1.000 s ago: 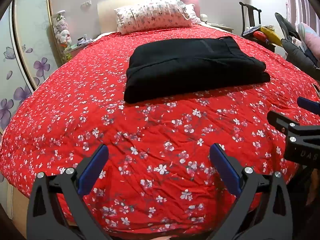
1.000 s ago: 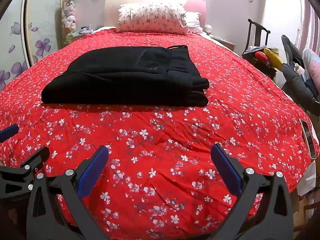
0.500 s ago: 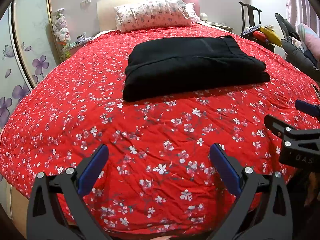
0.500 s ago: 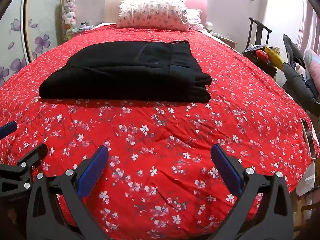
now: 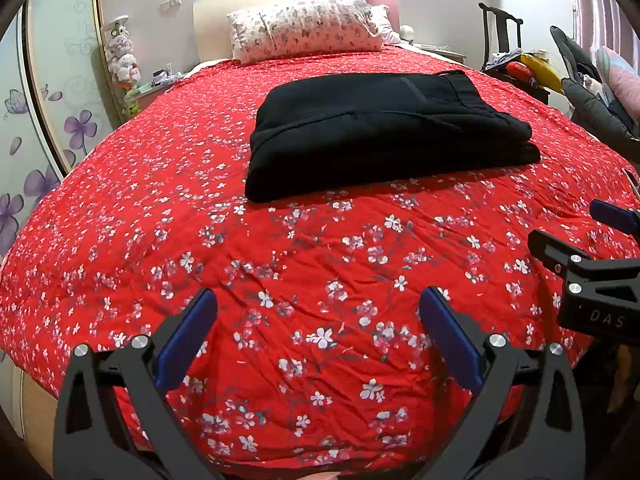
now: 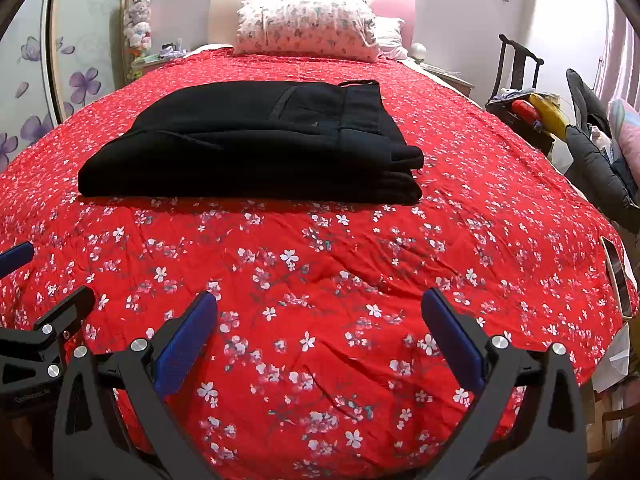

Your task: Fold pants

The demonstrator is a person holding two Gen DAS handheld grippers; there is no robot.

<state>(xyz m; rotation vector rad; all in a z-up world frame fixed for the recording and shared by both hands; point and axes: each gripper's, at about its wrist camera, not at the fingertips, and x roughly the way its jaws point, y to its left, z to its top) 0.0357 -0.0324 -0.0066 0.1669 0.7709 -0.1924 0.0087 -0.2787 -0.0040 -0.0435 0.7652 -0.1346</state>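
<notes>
Black pants [image 5: 380, 132] lie folded into a thick rectangle in the middle of the red flowered bedspread [image 5: 320, 272]; they also show in the right wrist view [image 6: 260, 144], waistband to the right. My left gripper [image 5: 318, 328] is open and empty, above the near part of the bed, well short of the pants. My right gripper [image 6: 318, 332] is open and empty too, beside the left one at the same distance. Each gripper shows at the edge of the other's view.
A flowered pillow [image 5: 304, 26] leans on the headboard at the far end. A nightstand with clutter [image 5: 148, 84] stands at the left, a dark chair with clothes and toys [image 5: 516, 60] at the right. A phone [image 6: 618, 276] lies at the bed's right edge.
Both grippers have drawn slightly nearer and lower toward the bed. The pants have not moved. Both grippers stayed open.
</notes>
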